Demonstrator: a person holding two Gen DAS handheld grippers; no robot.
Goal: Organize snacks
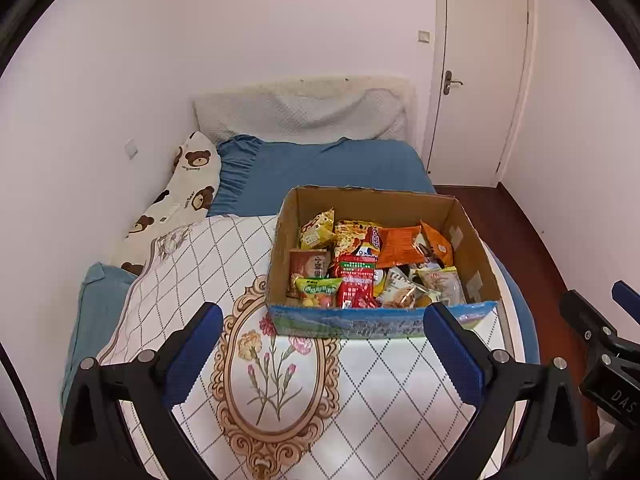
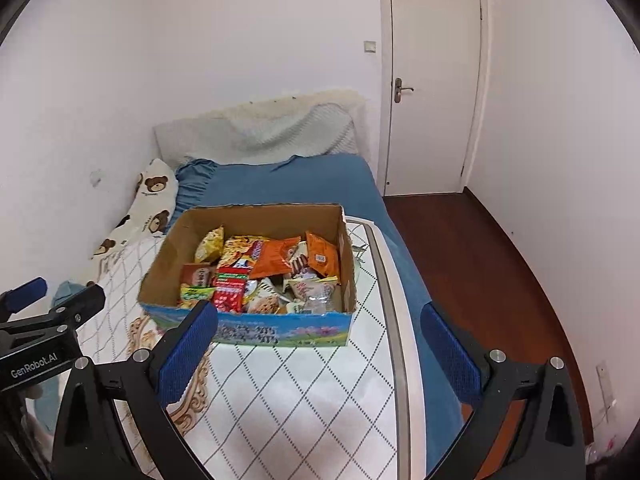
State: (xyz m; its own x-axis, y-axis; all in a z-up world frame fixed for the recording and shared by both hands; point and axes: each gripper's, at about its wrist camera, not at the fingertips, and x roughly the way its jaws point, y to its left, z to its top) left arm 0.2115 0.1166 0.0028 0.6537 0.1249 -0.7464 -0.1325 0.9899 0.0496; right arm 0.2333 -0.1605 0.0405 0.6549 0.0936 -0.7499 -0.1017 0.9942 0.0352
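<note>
Cardboard box [image 1: 460,236] of loose snack packets [image 1: 360,264] sits near the bed [image 1: 320,160] edge, so a careless push could tip it floorward. Left hand-held gripper [image 1: 322,340] and right hand-held gripper [image 2: 320,336] hover before the box, jaws spread and empty; slick wrappers may slip.

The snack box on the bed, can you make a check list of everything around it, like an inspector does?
Surface: white diamond-pattern quilt with a flower oval, spread over a blue bedsheet.
Job's things: open cardboard box sitting on the quilt, full of mixed snack packets; an orange bag and a red packet lie on top.
Clutter: bear-print pillow against the wall, grey pillow at the headboard.
Grippers: left gripper open, empty, short of the box; right gripper open, empty, also short of it.
Cables: a dark cable at the left view's edge.
Surroundings: closed white door, dark wood floor.
</note>
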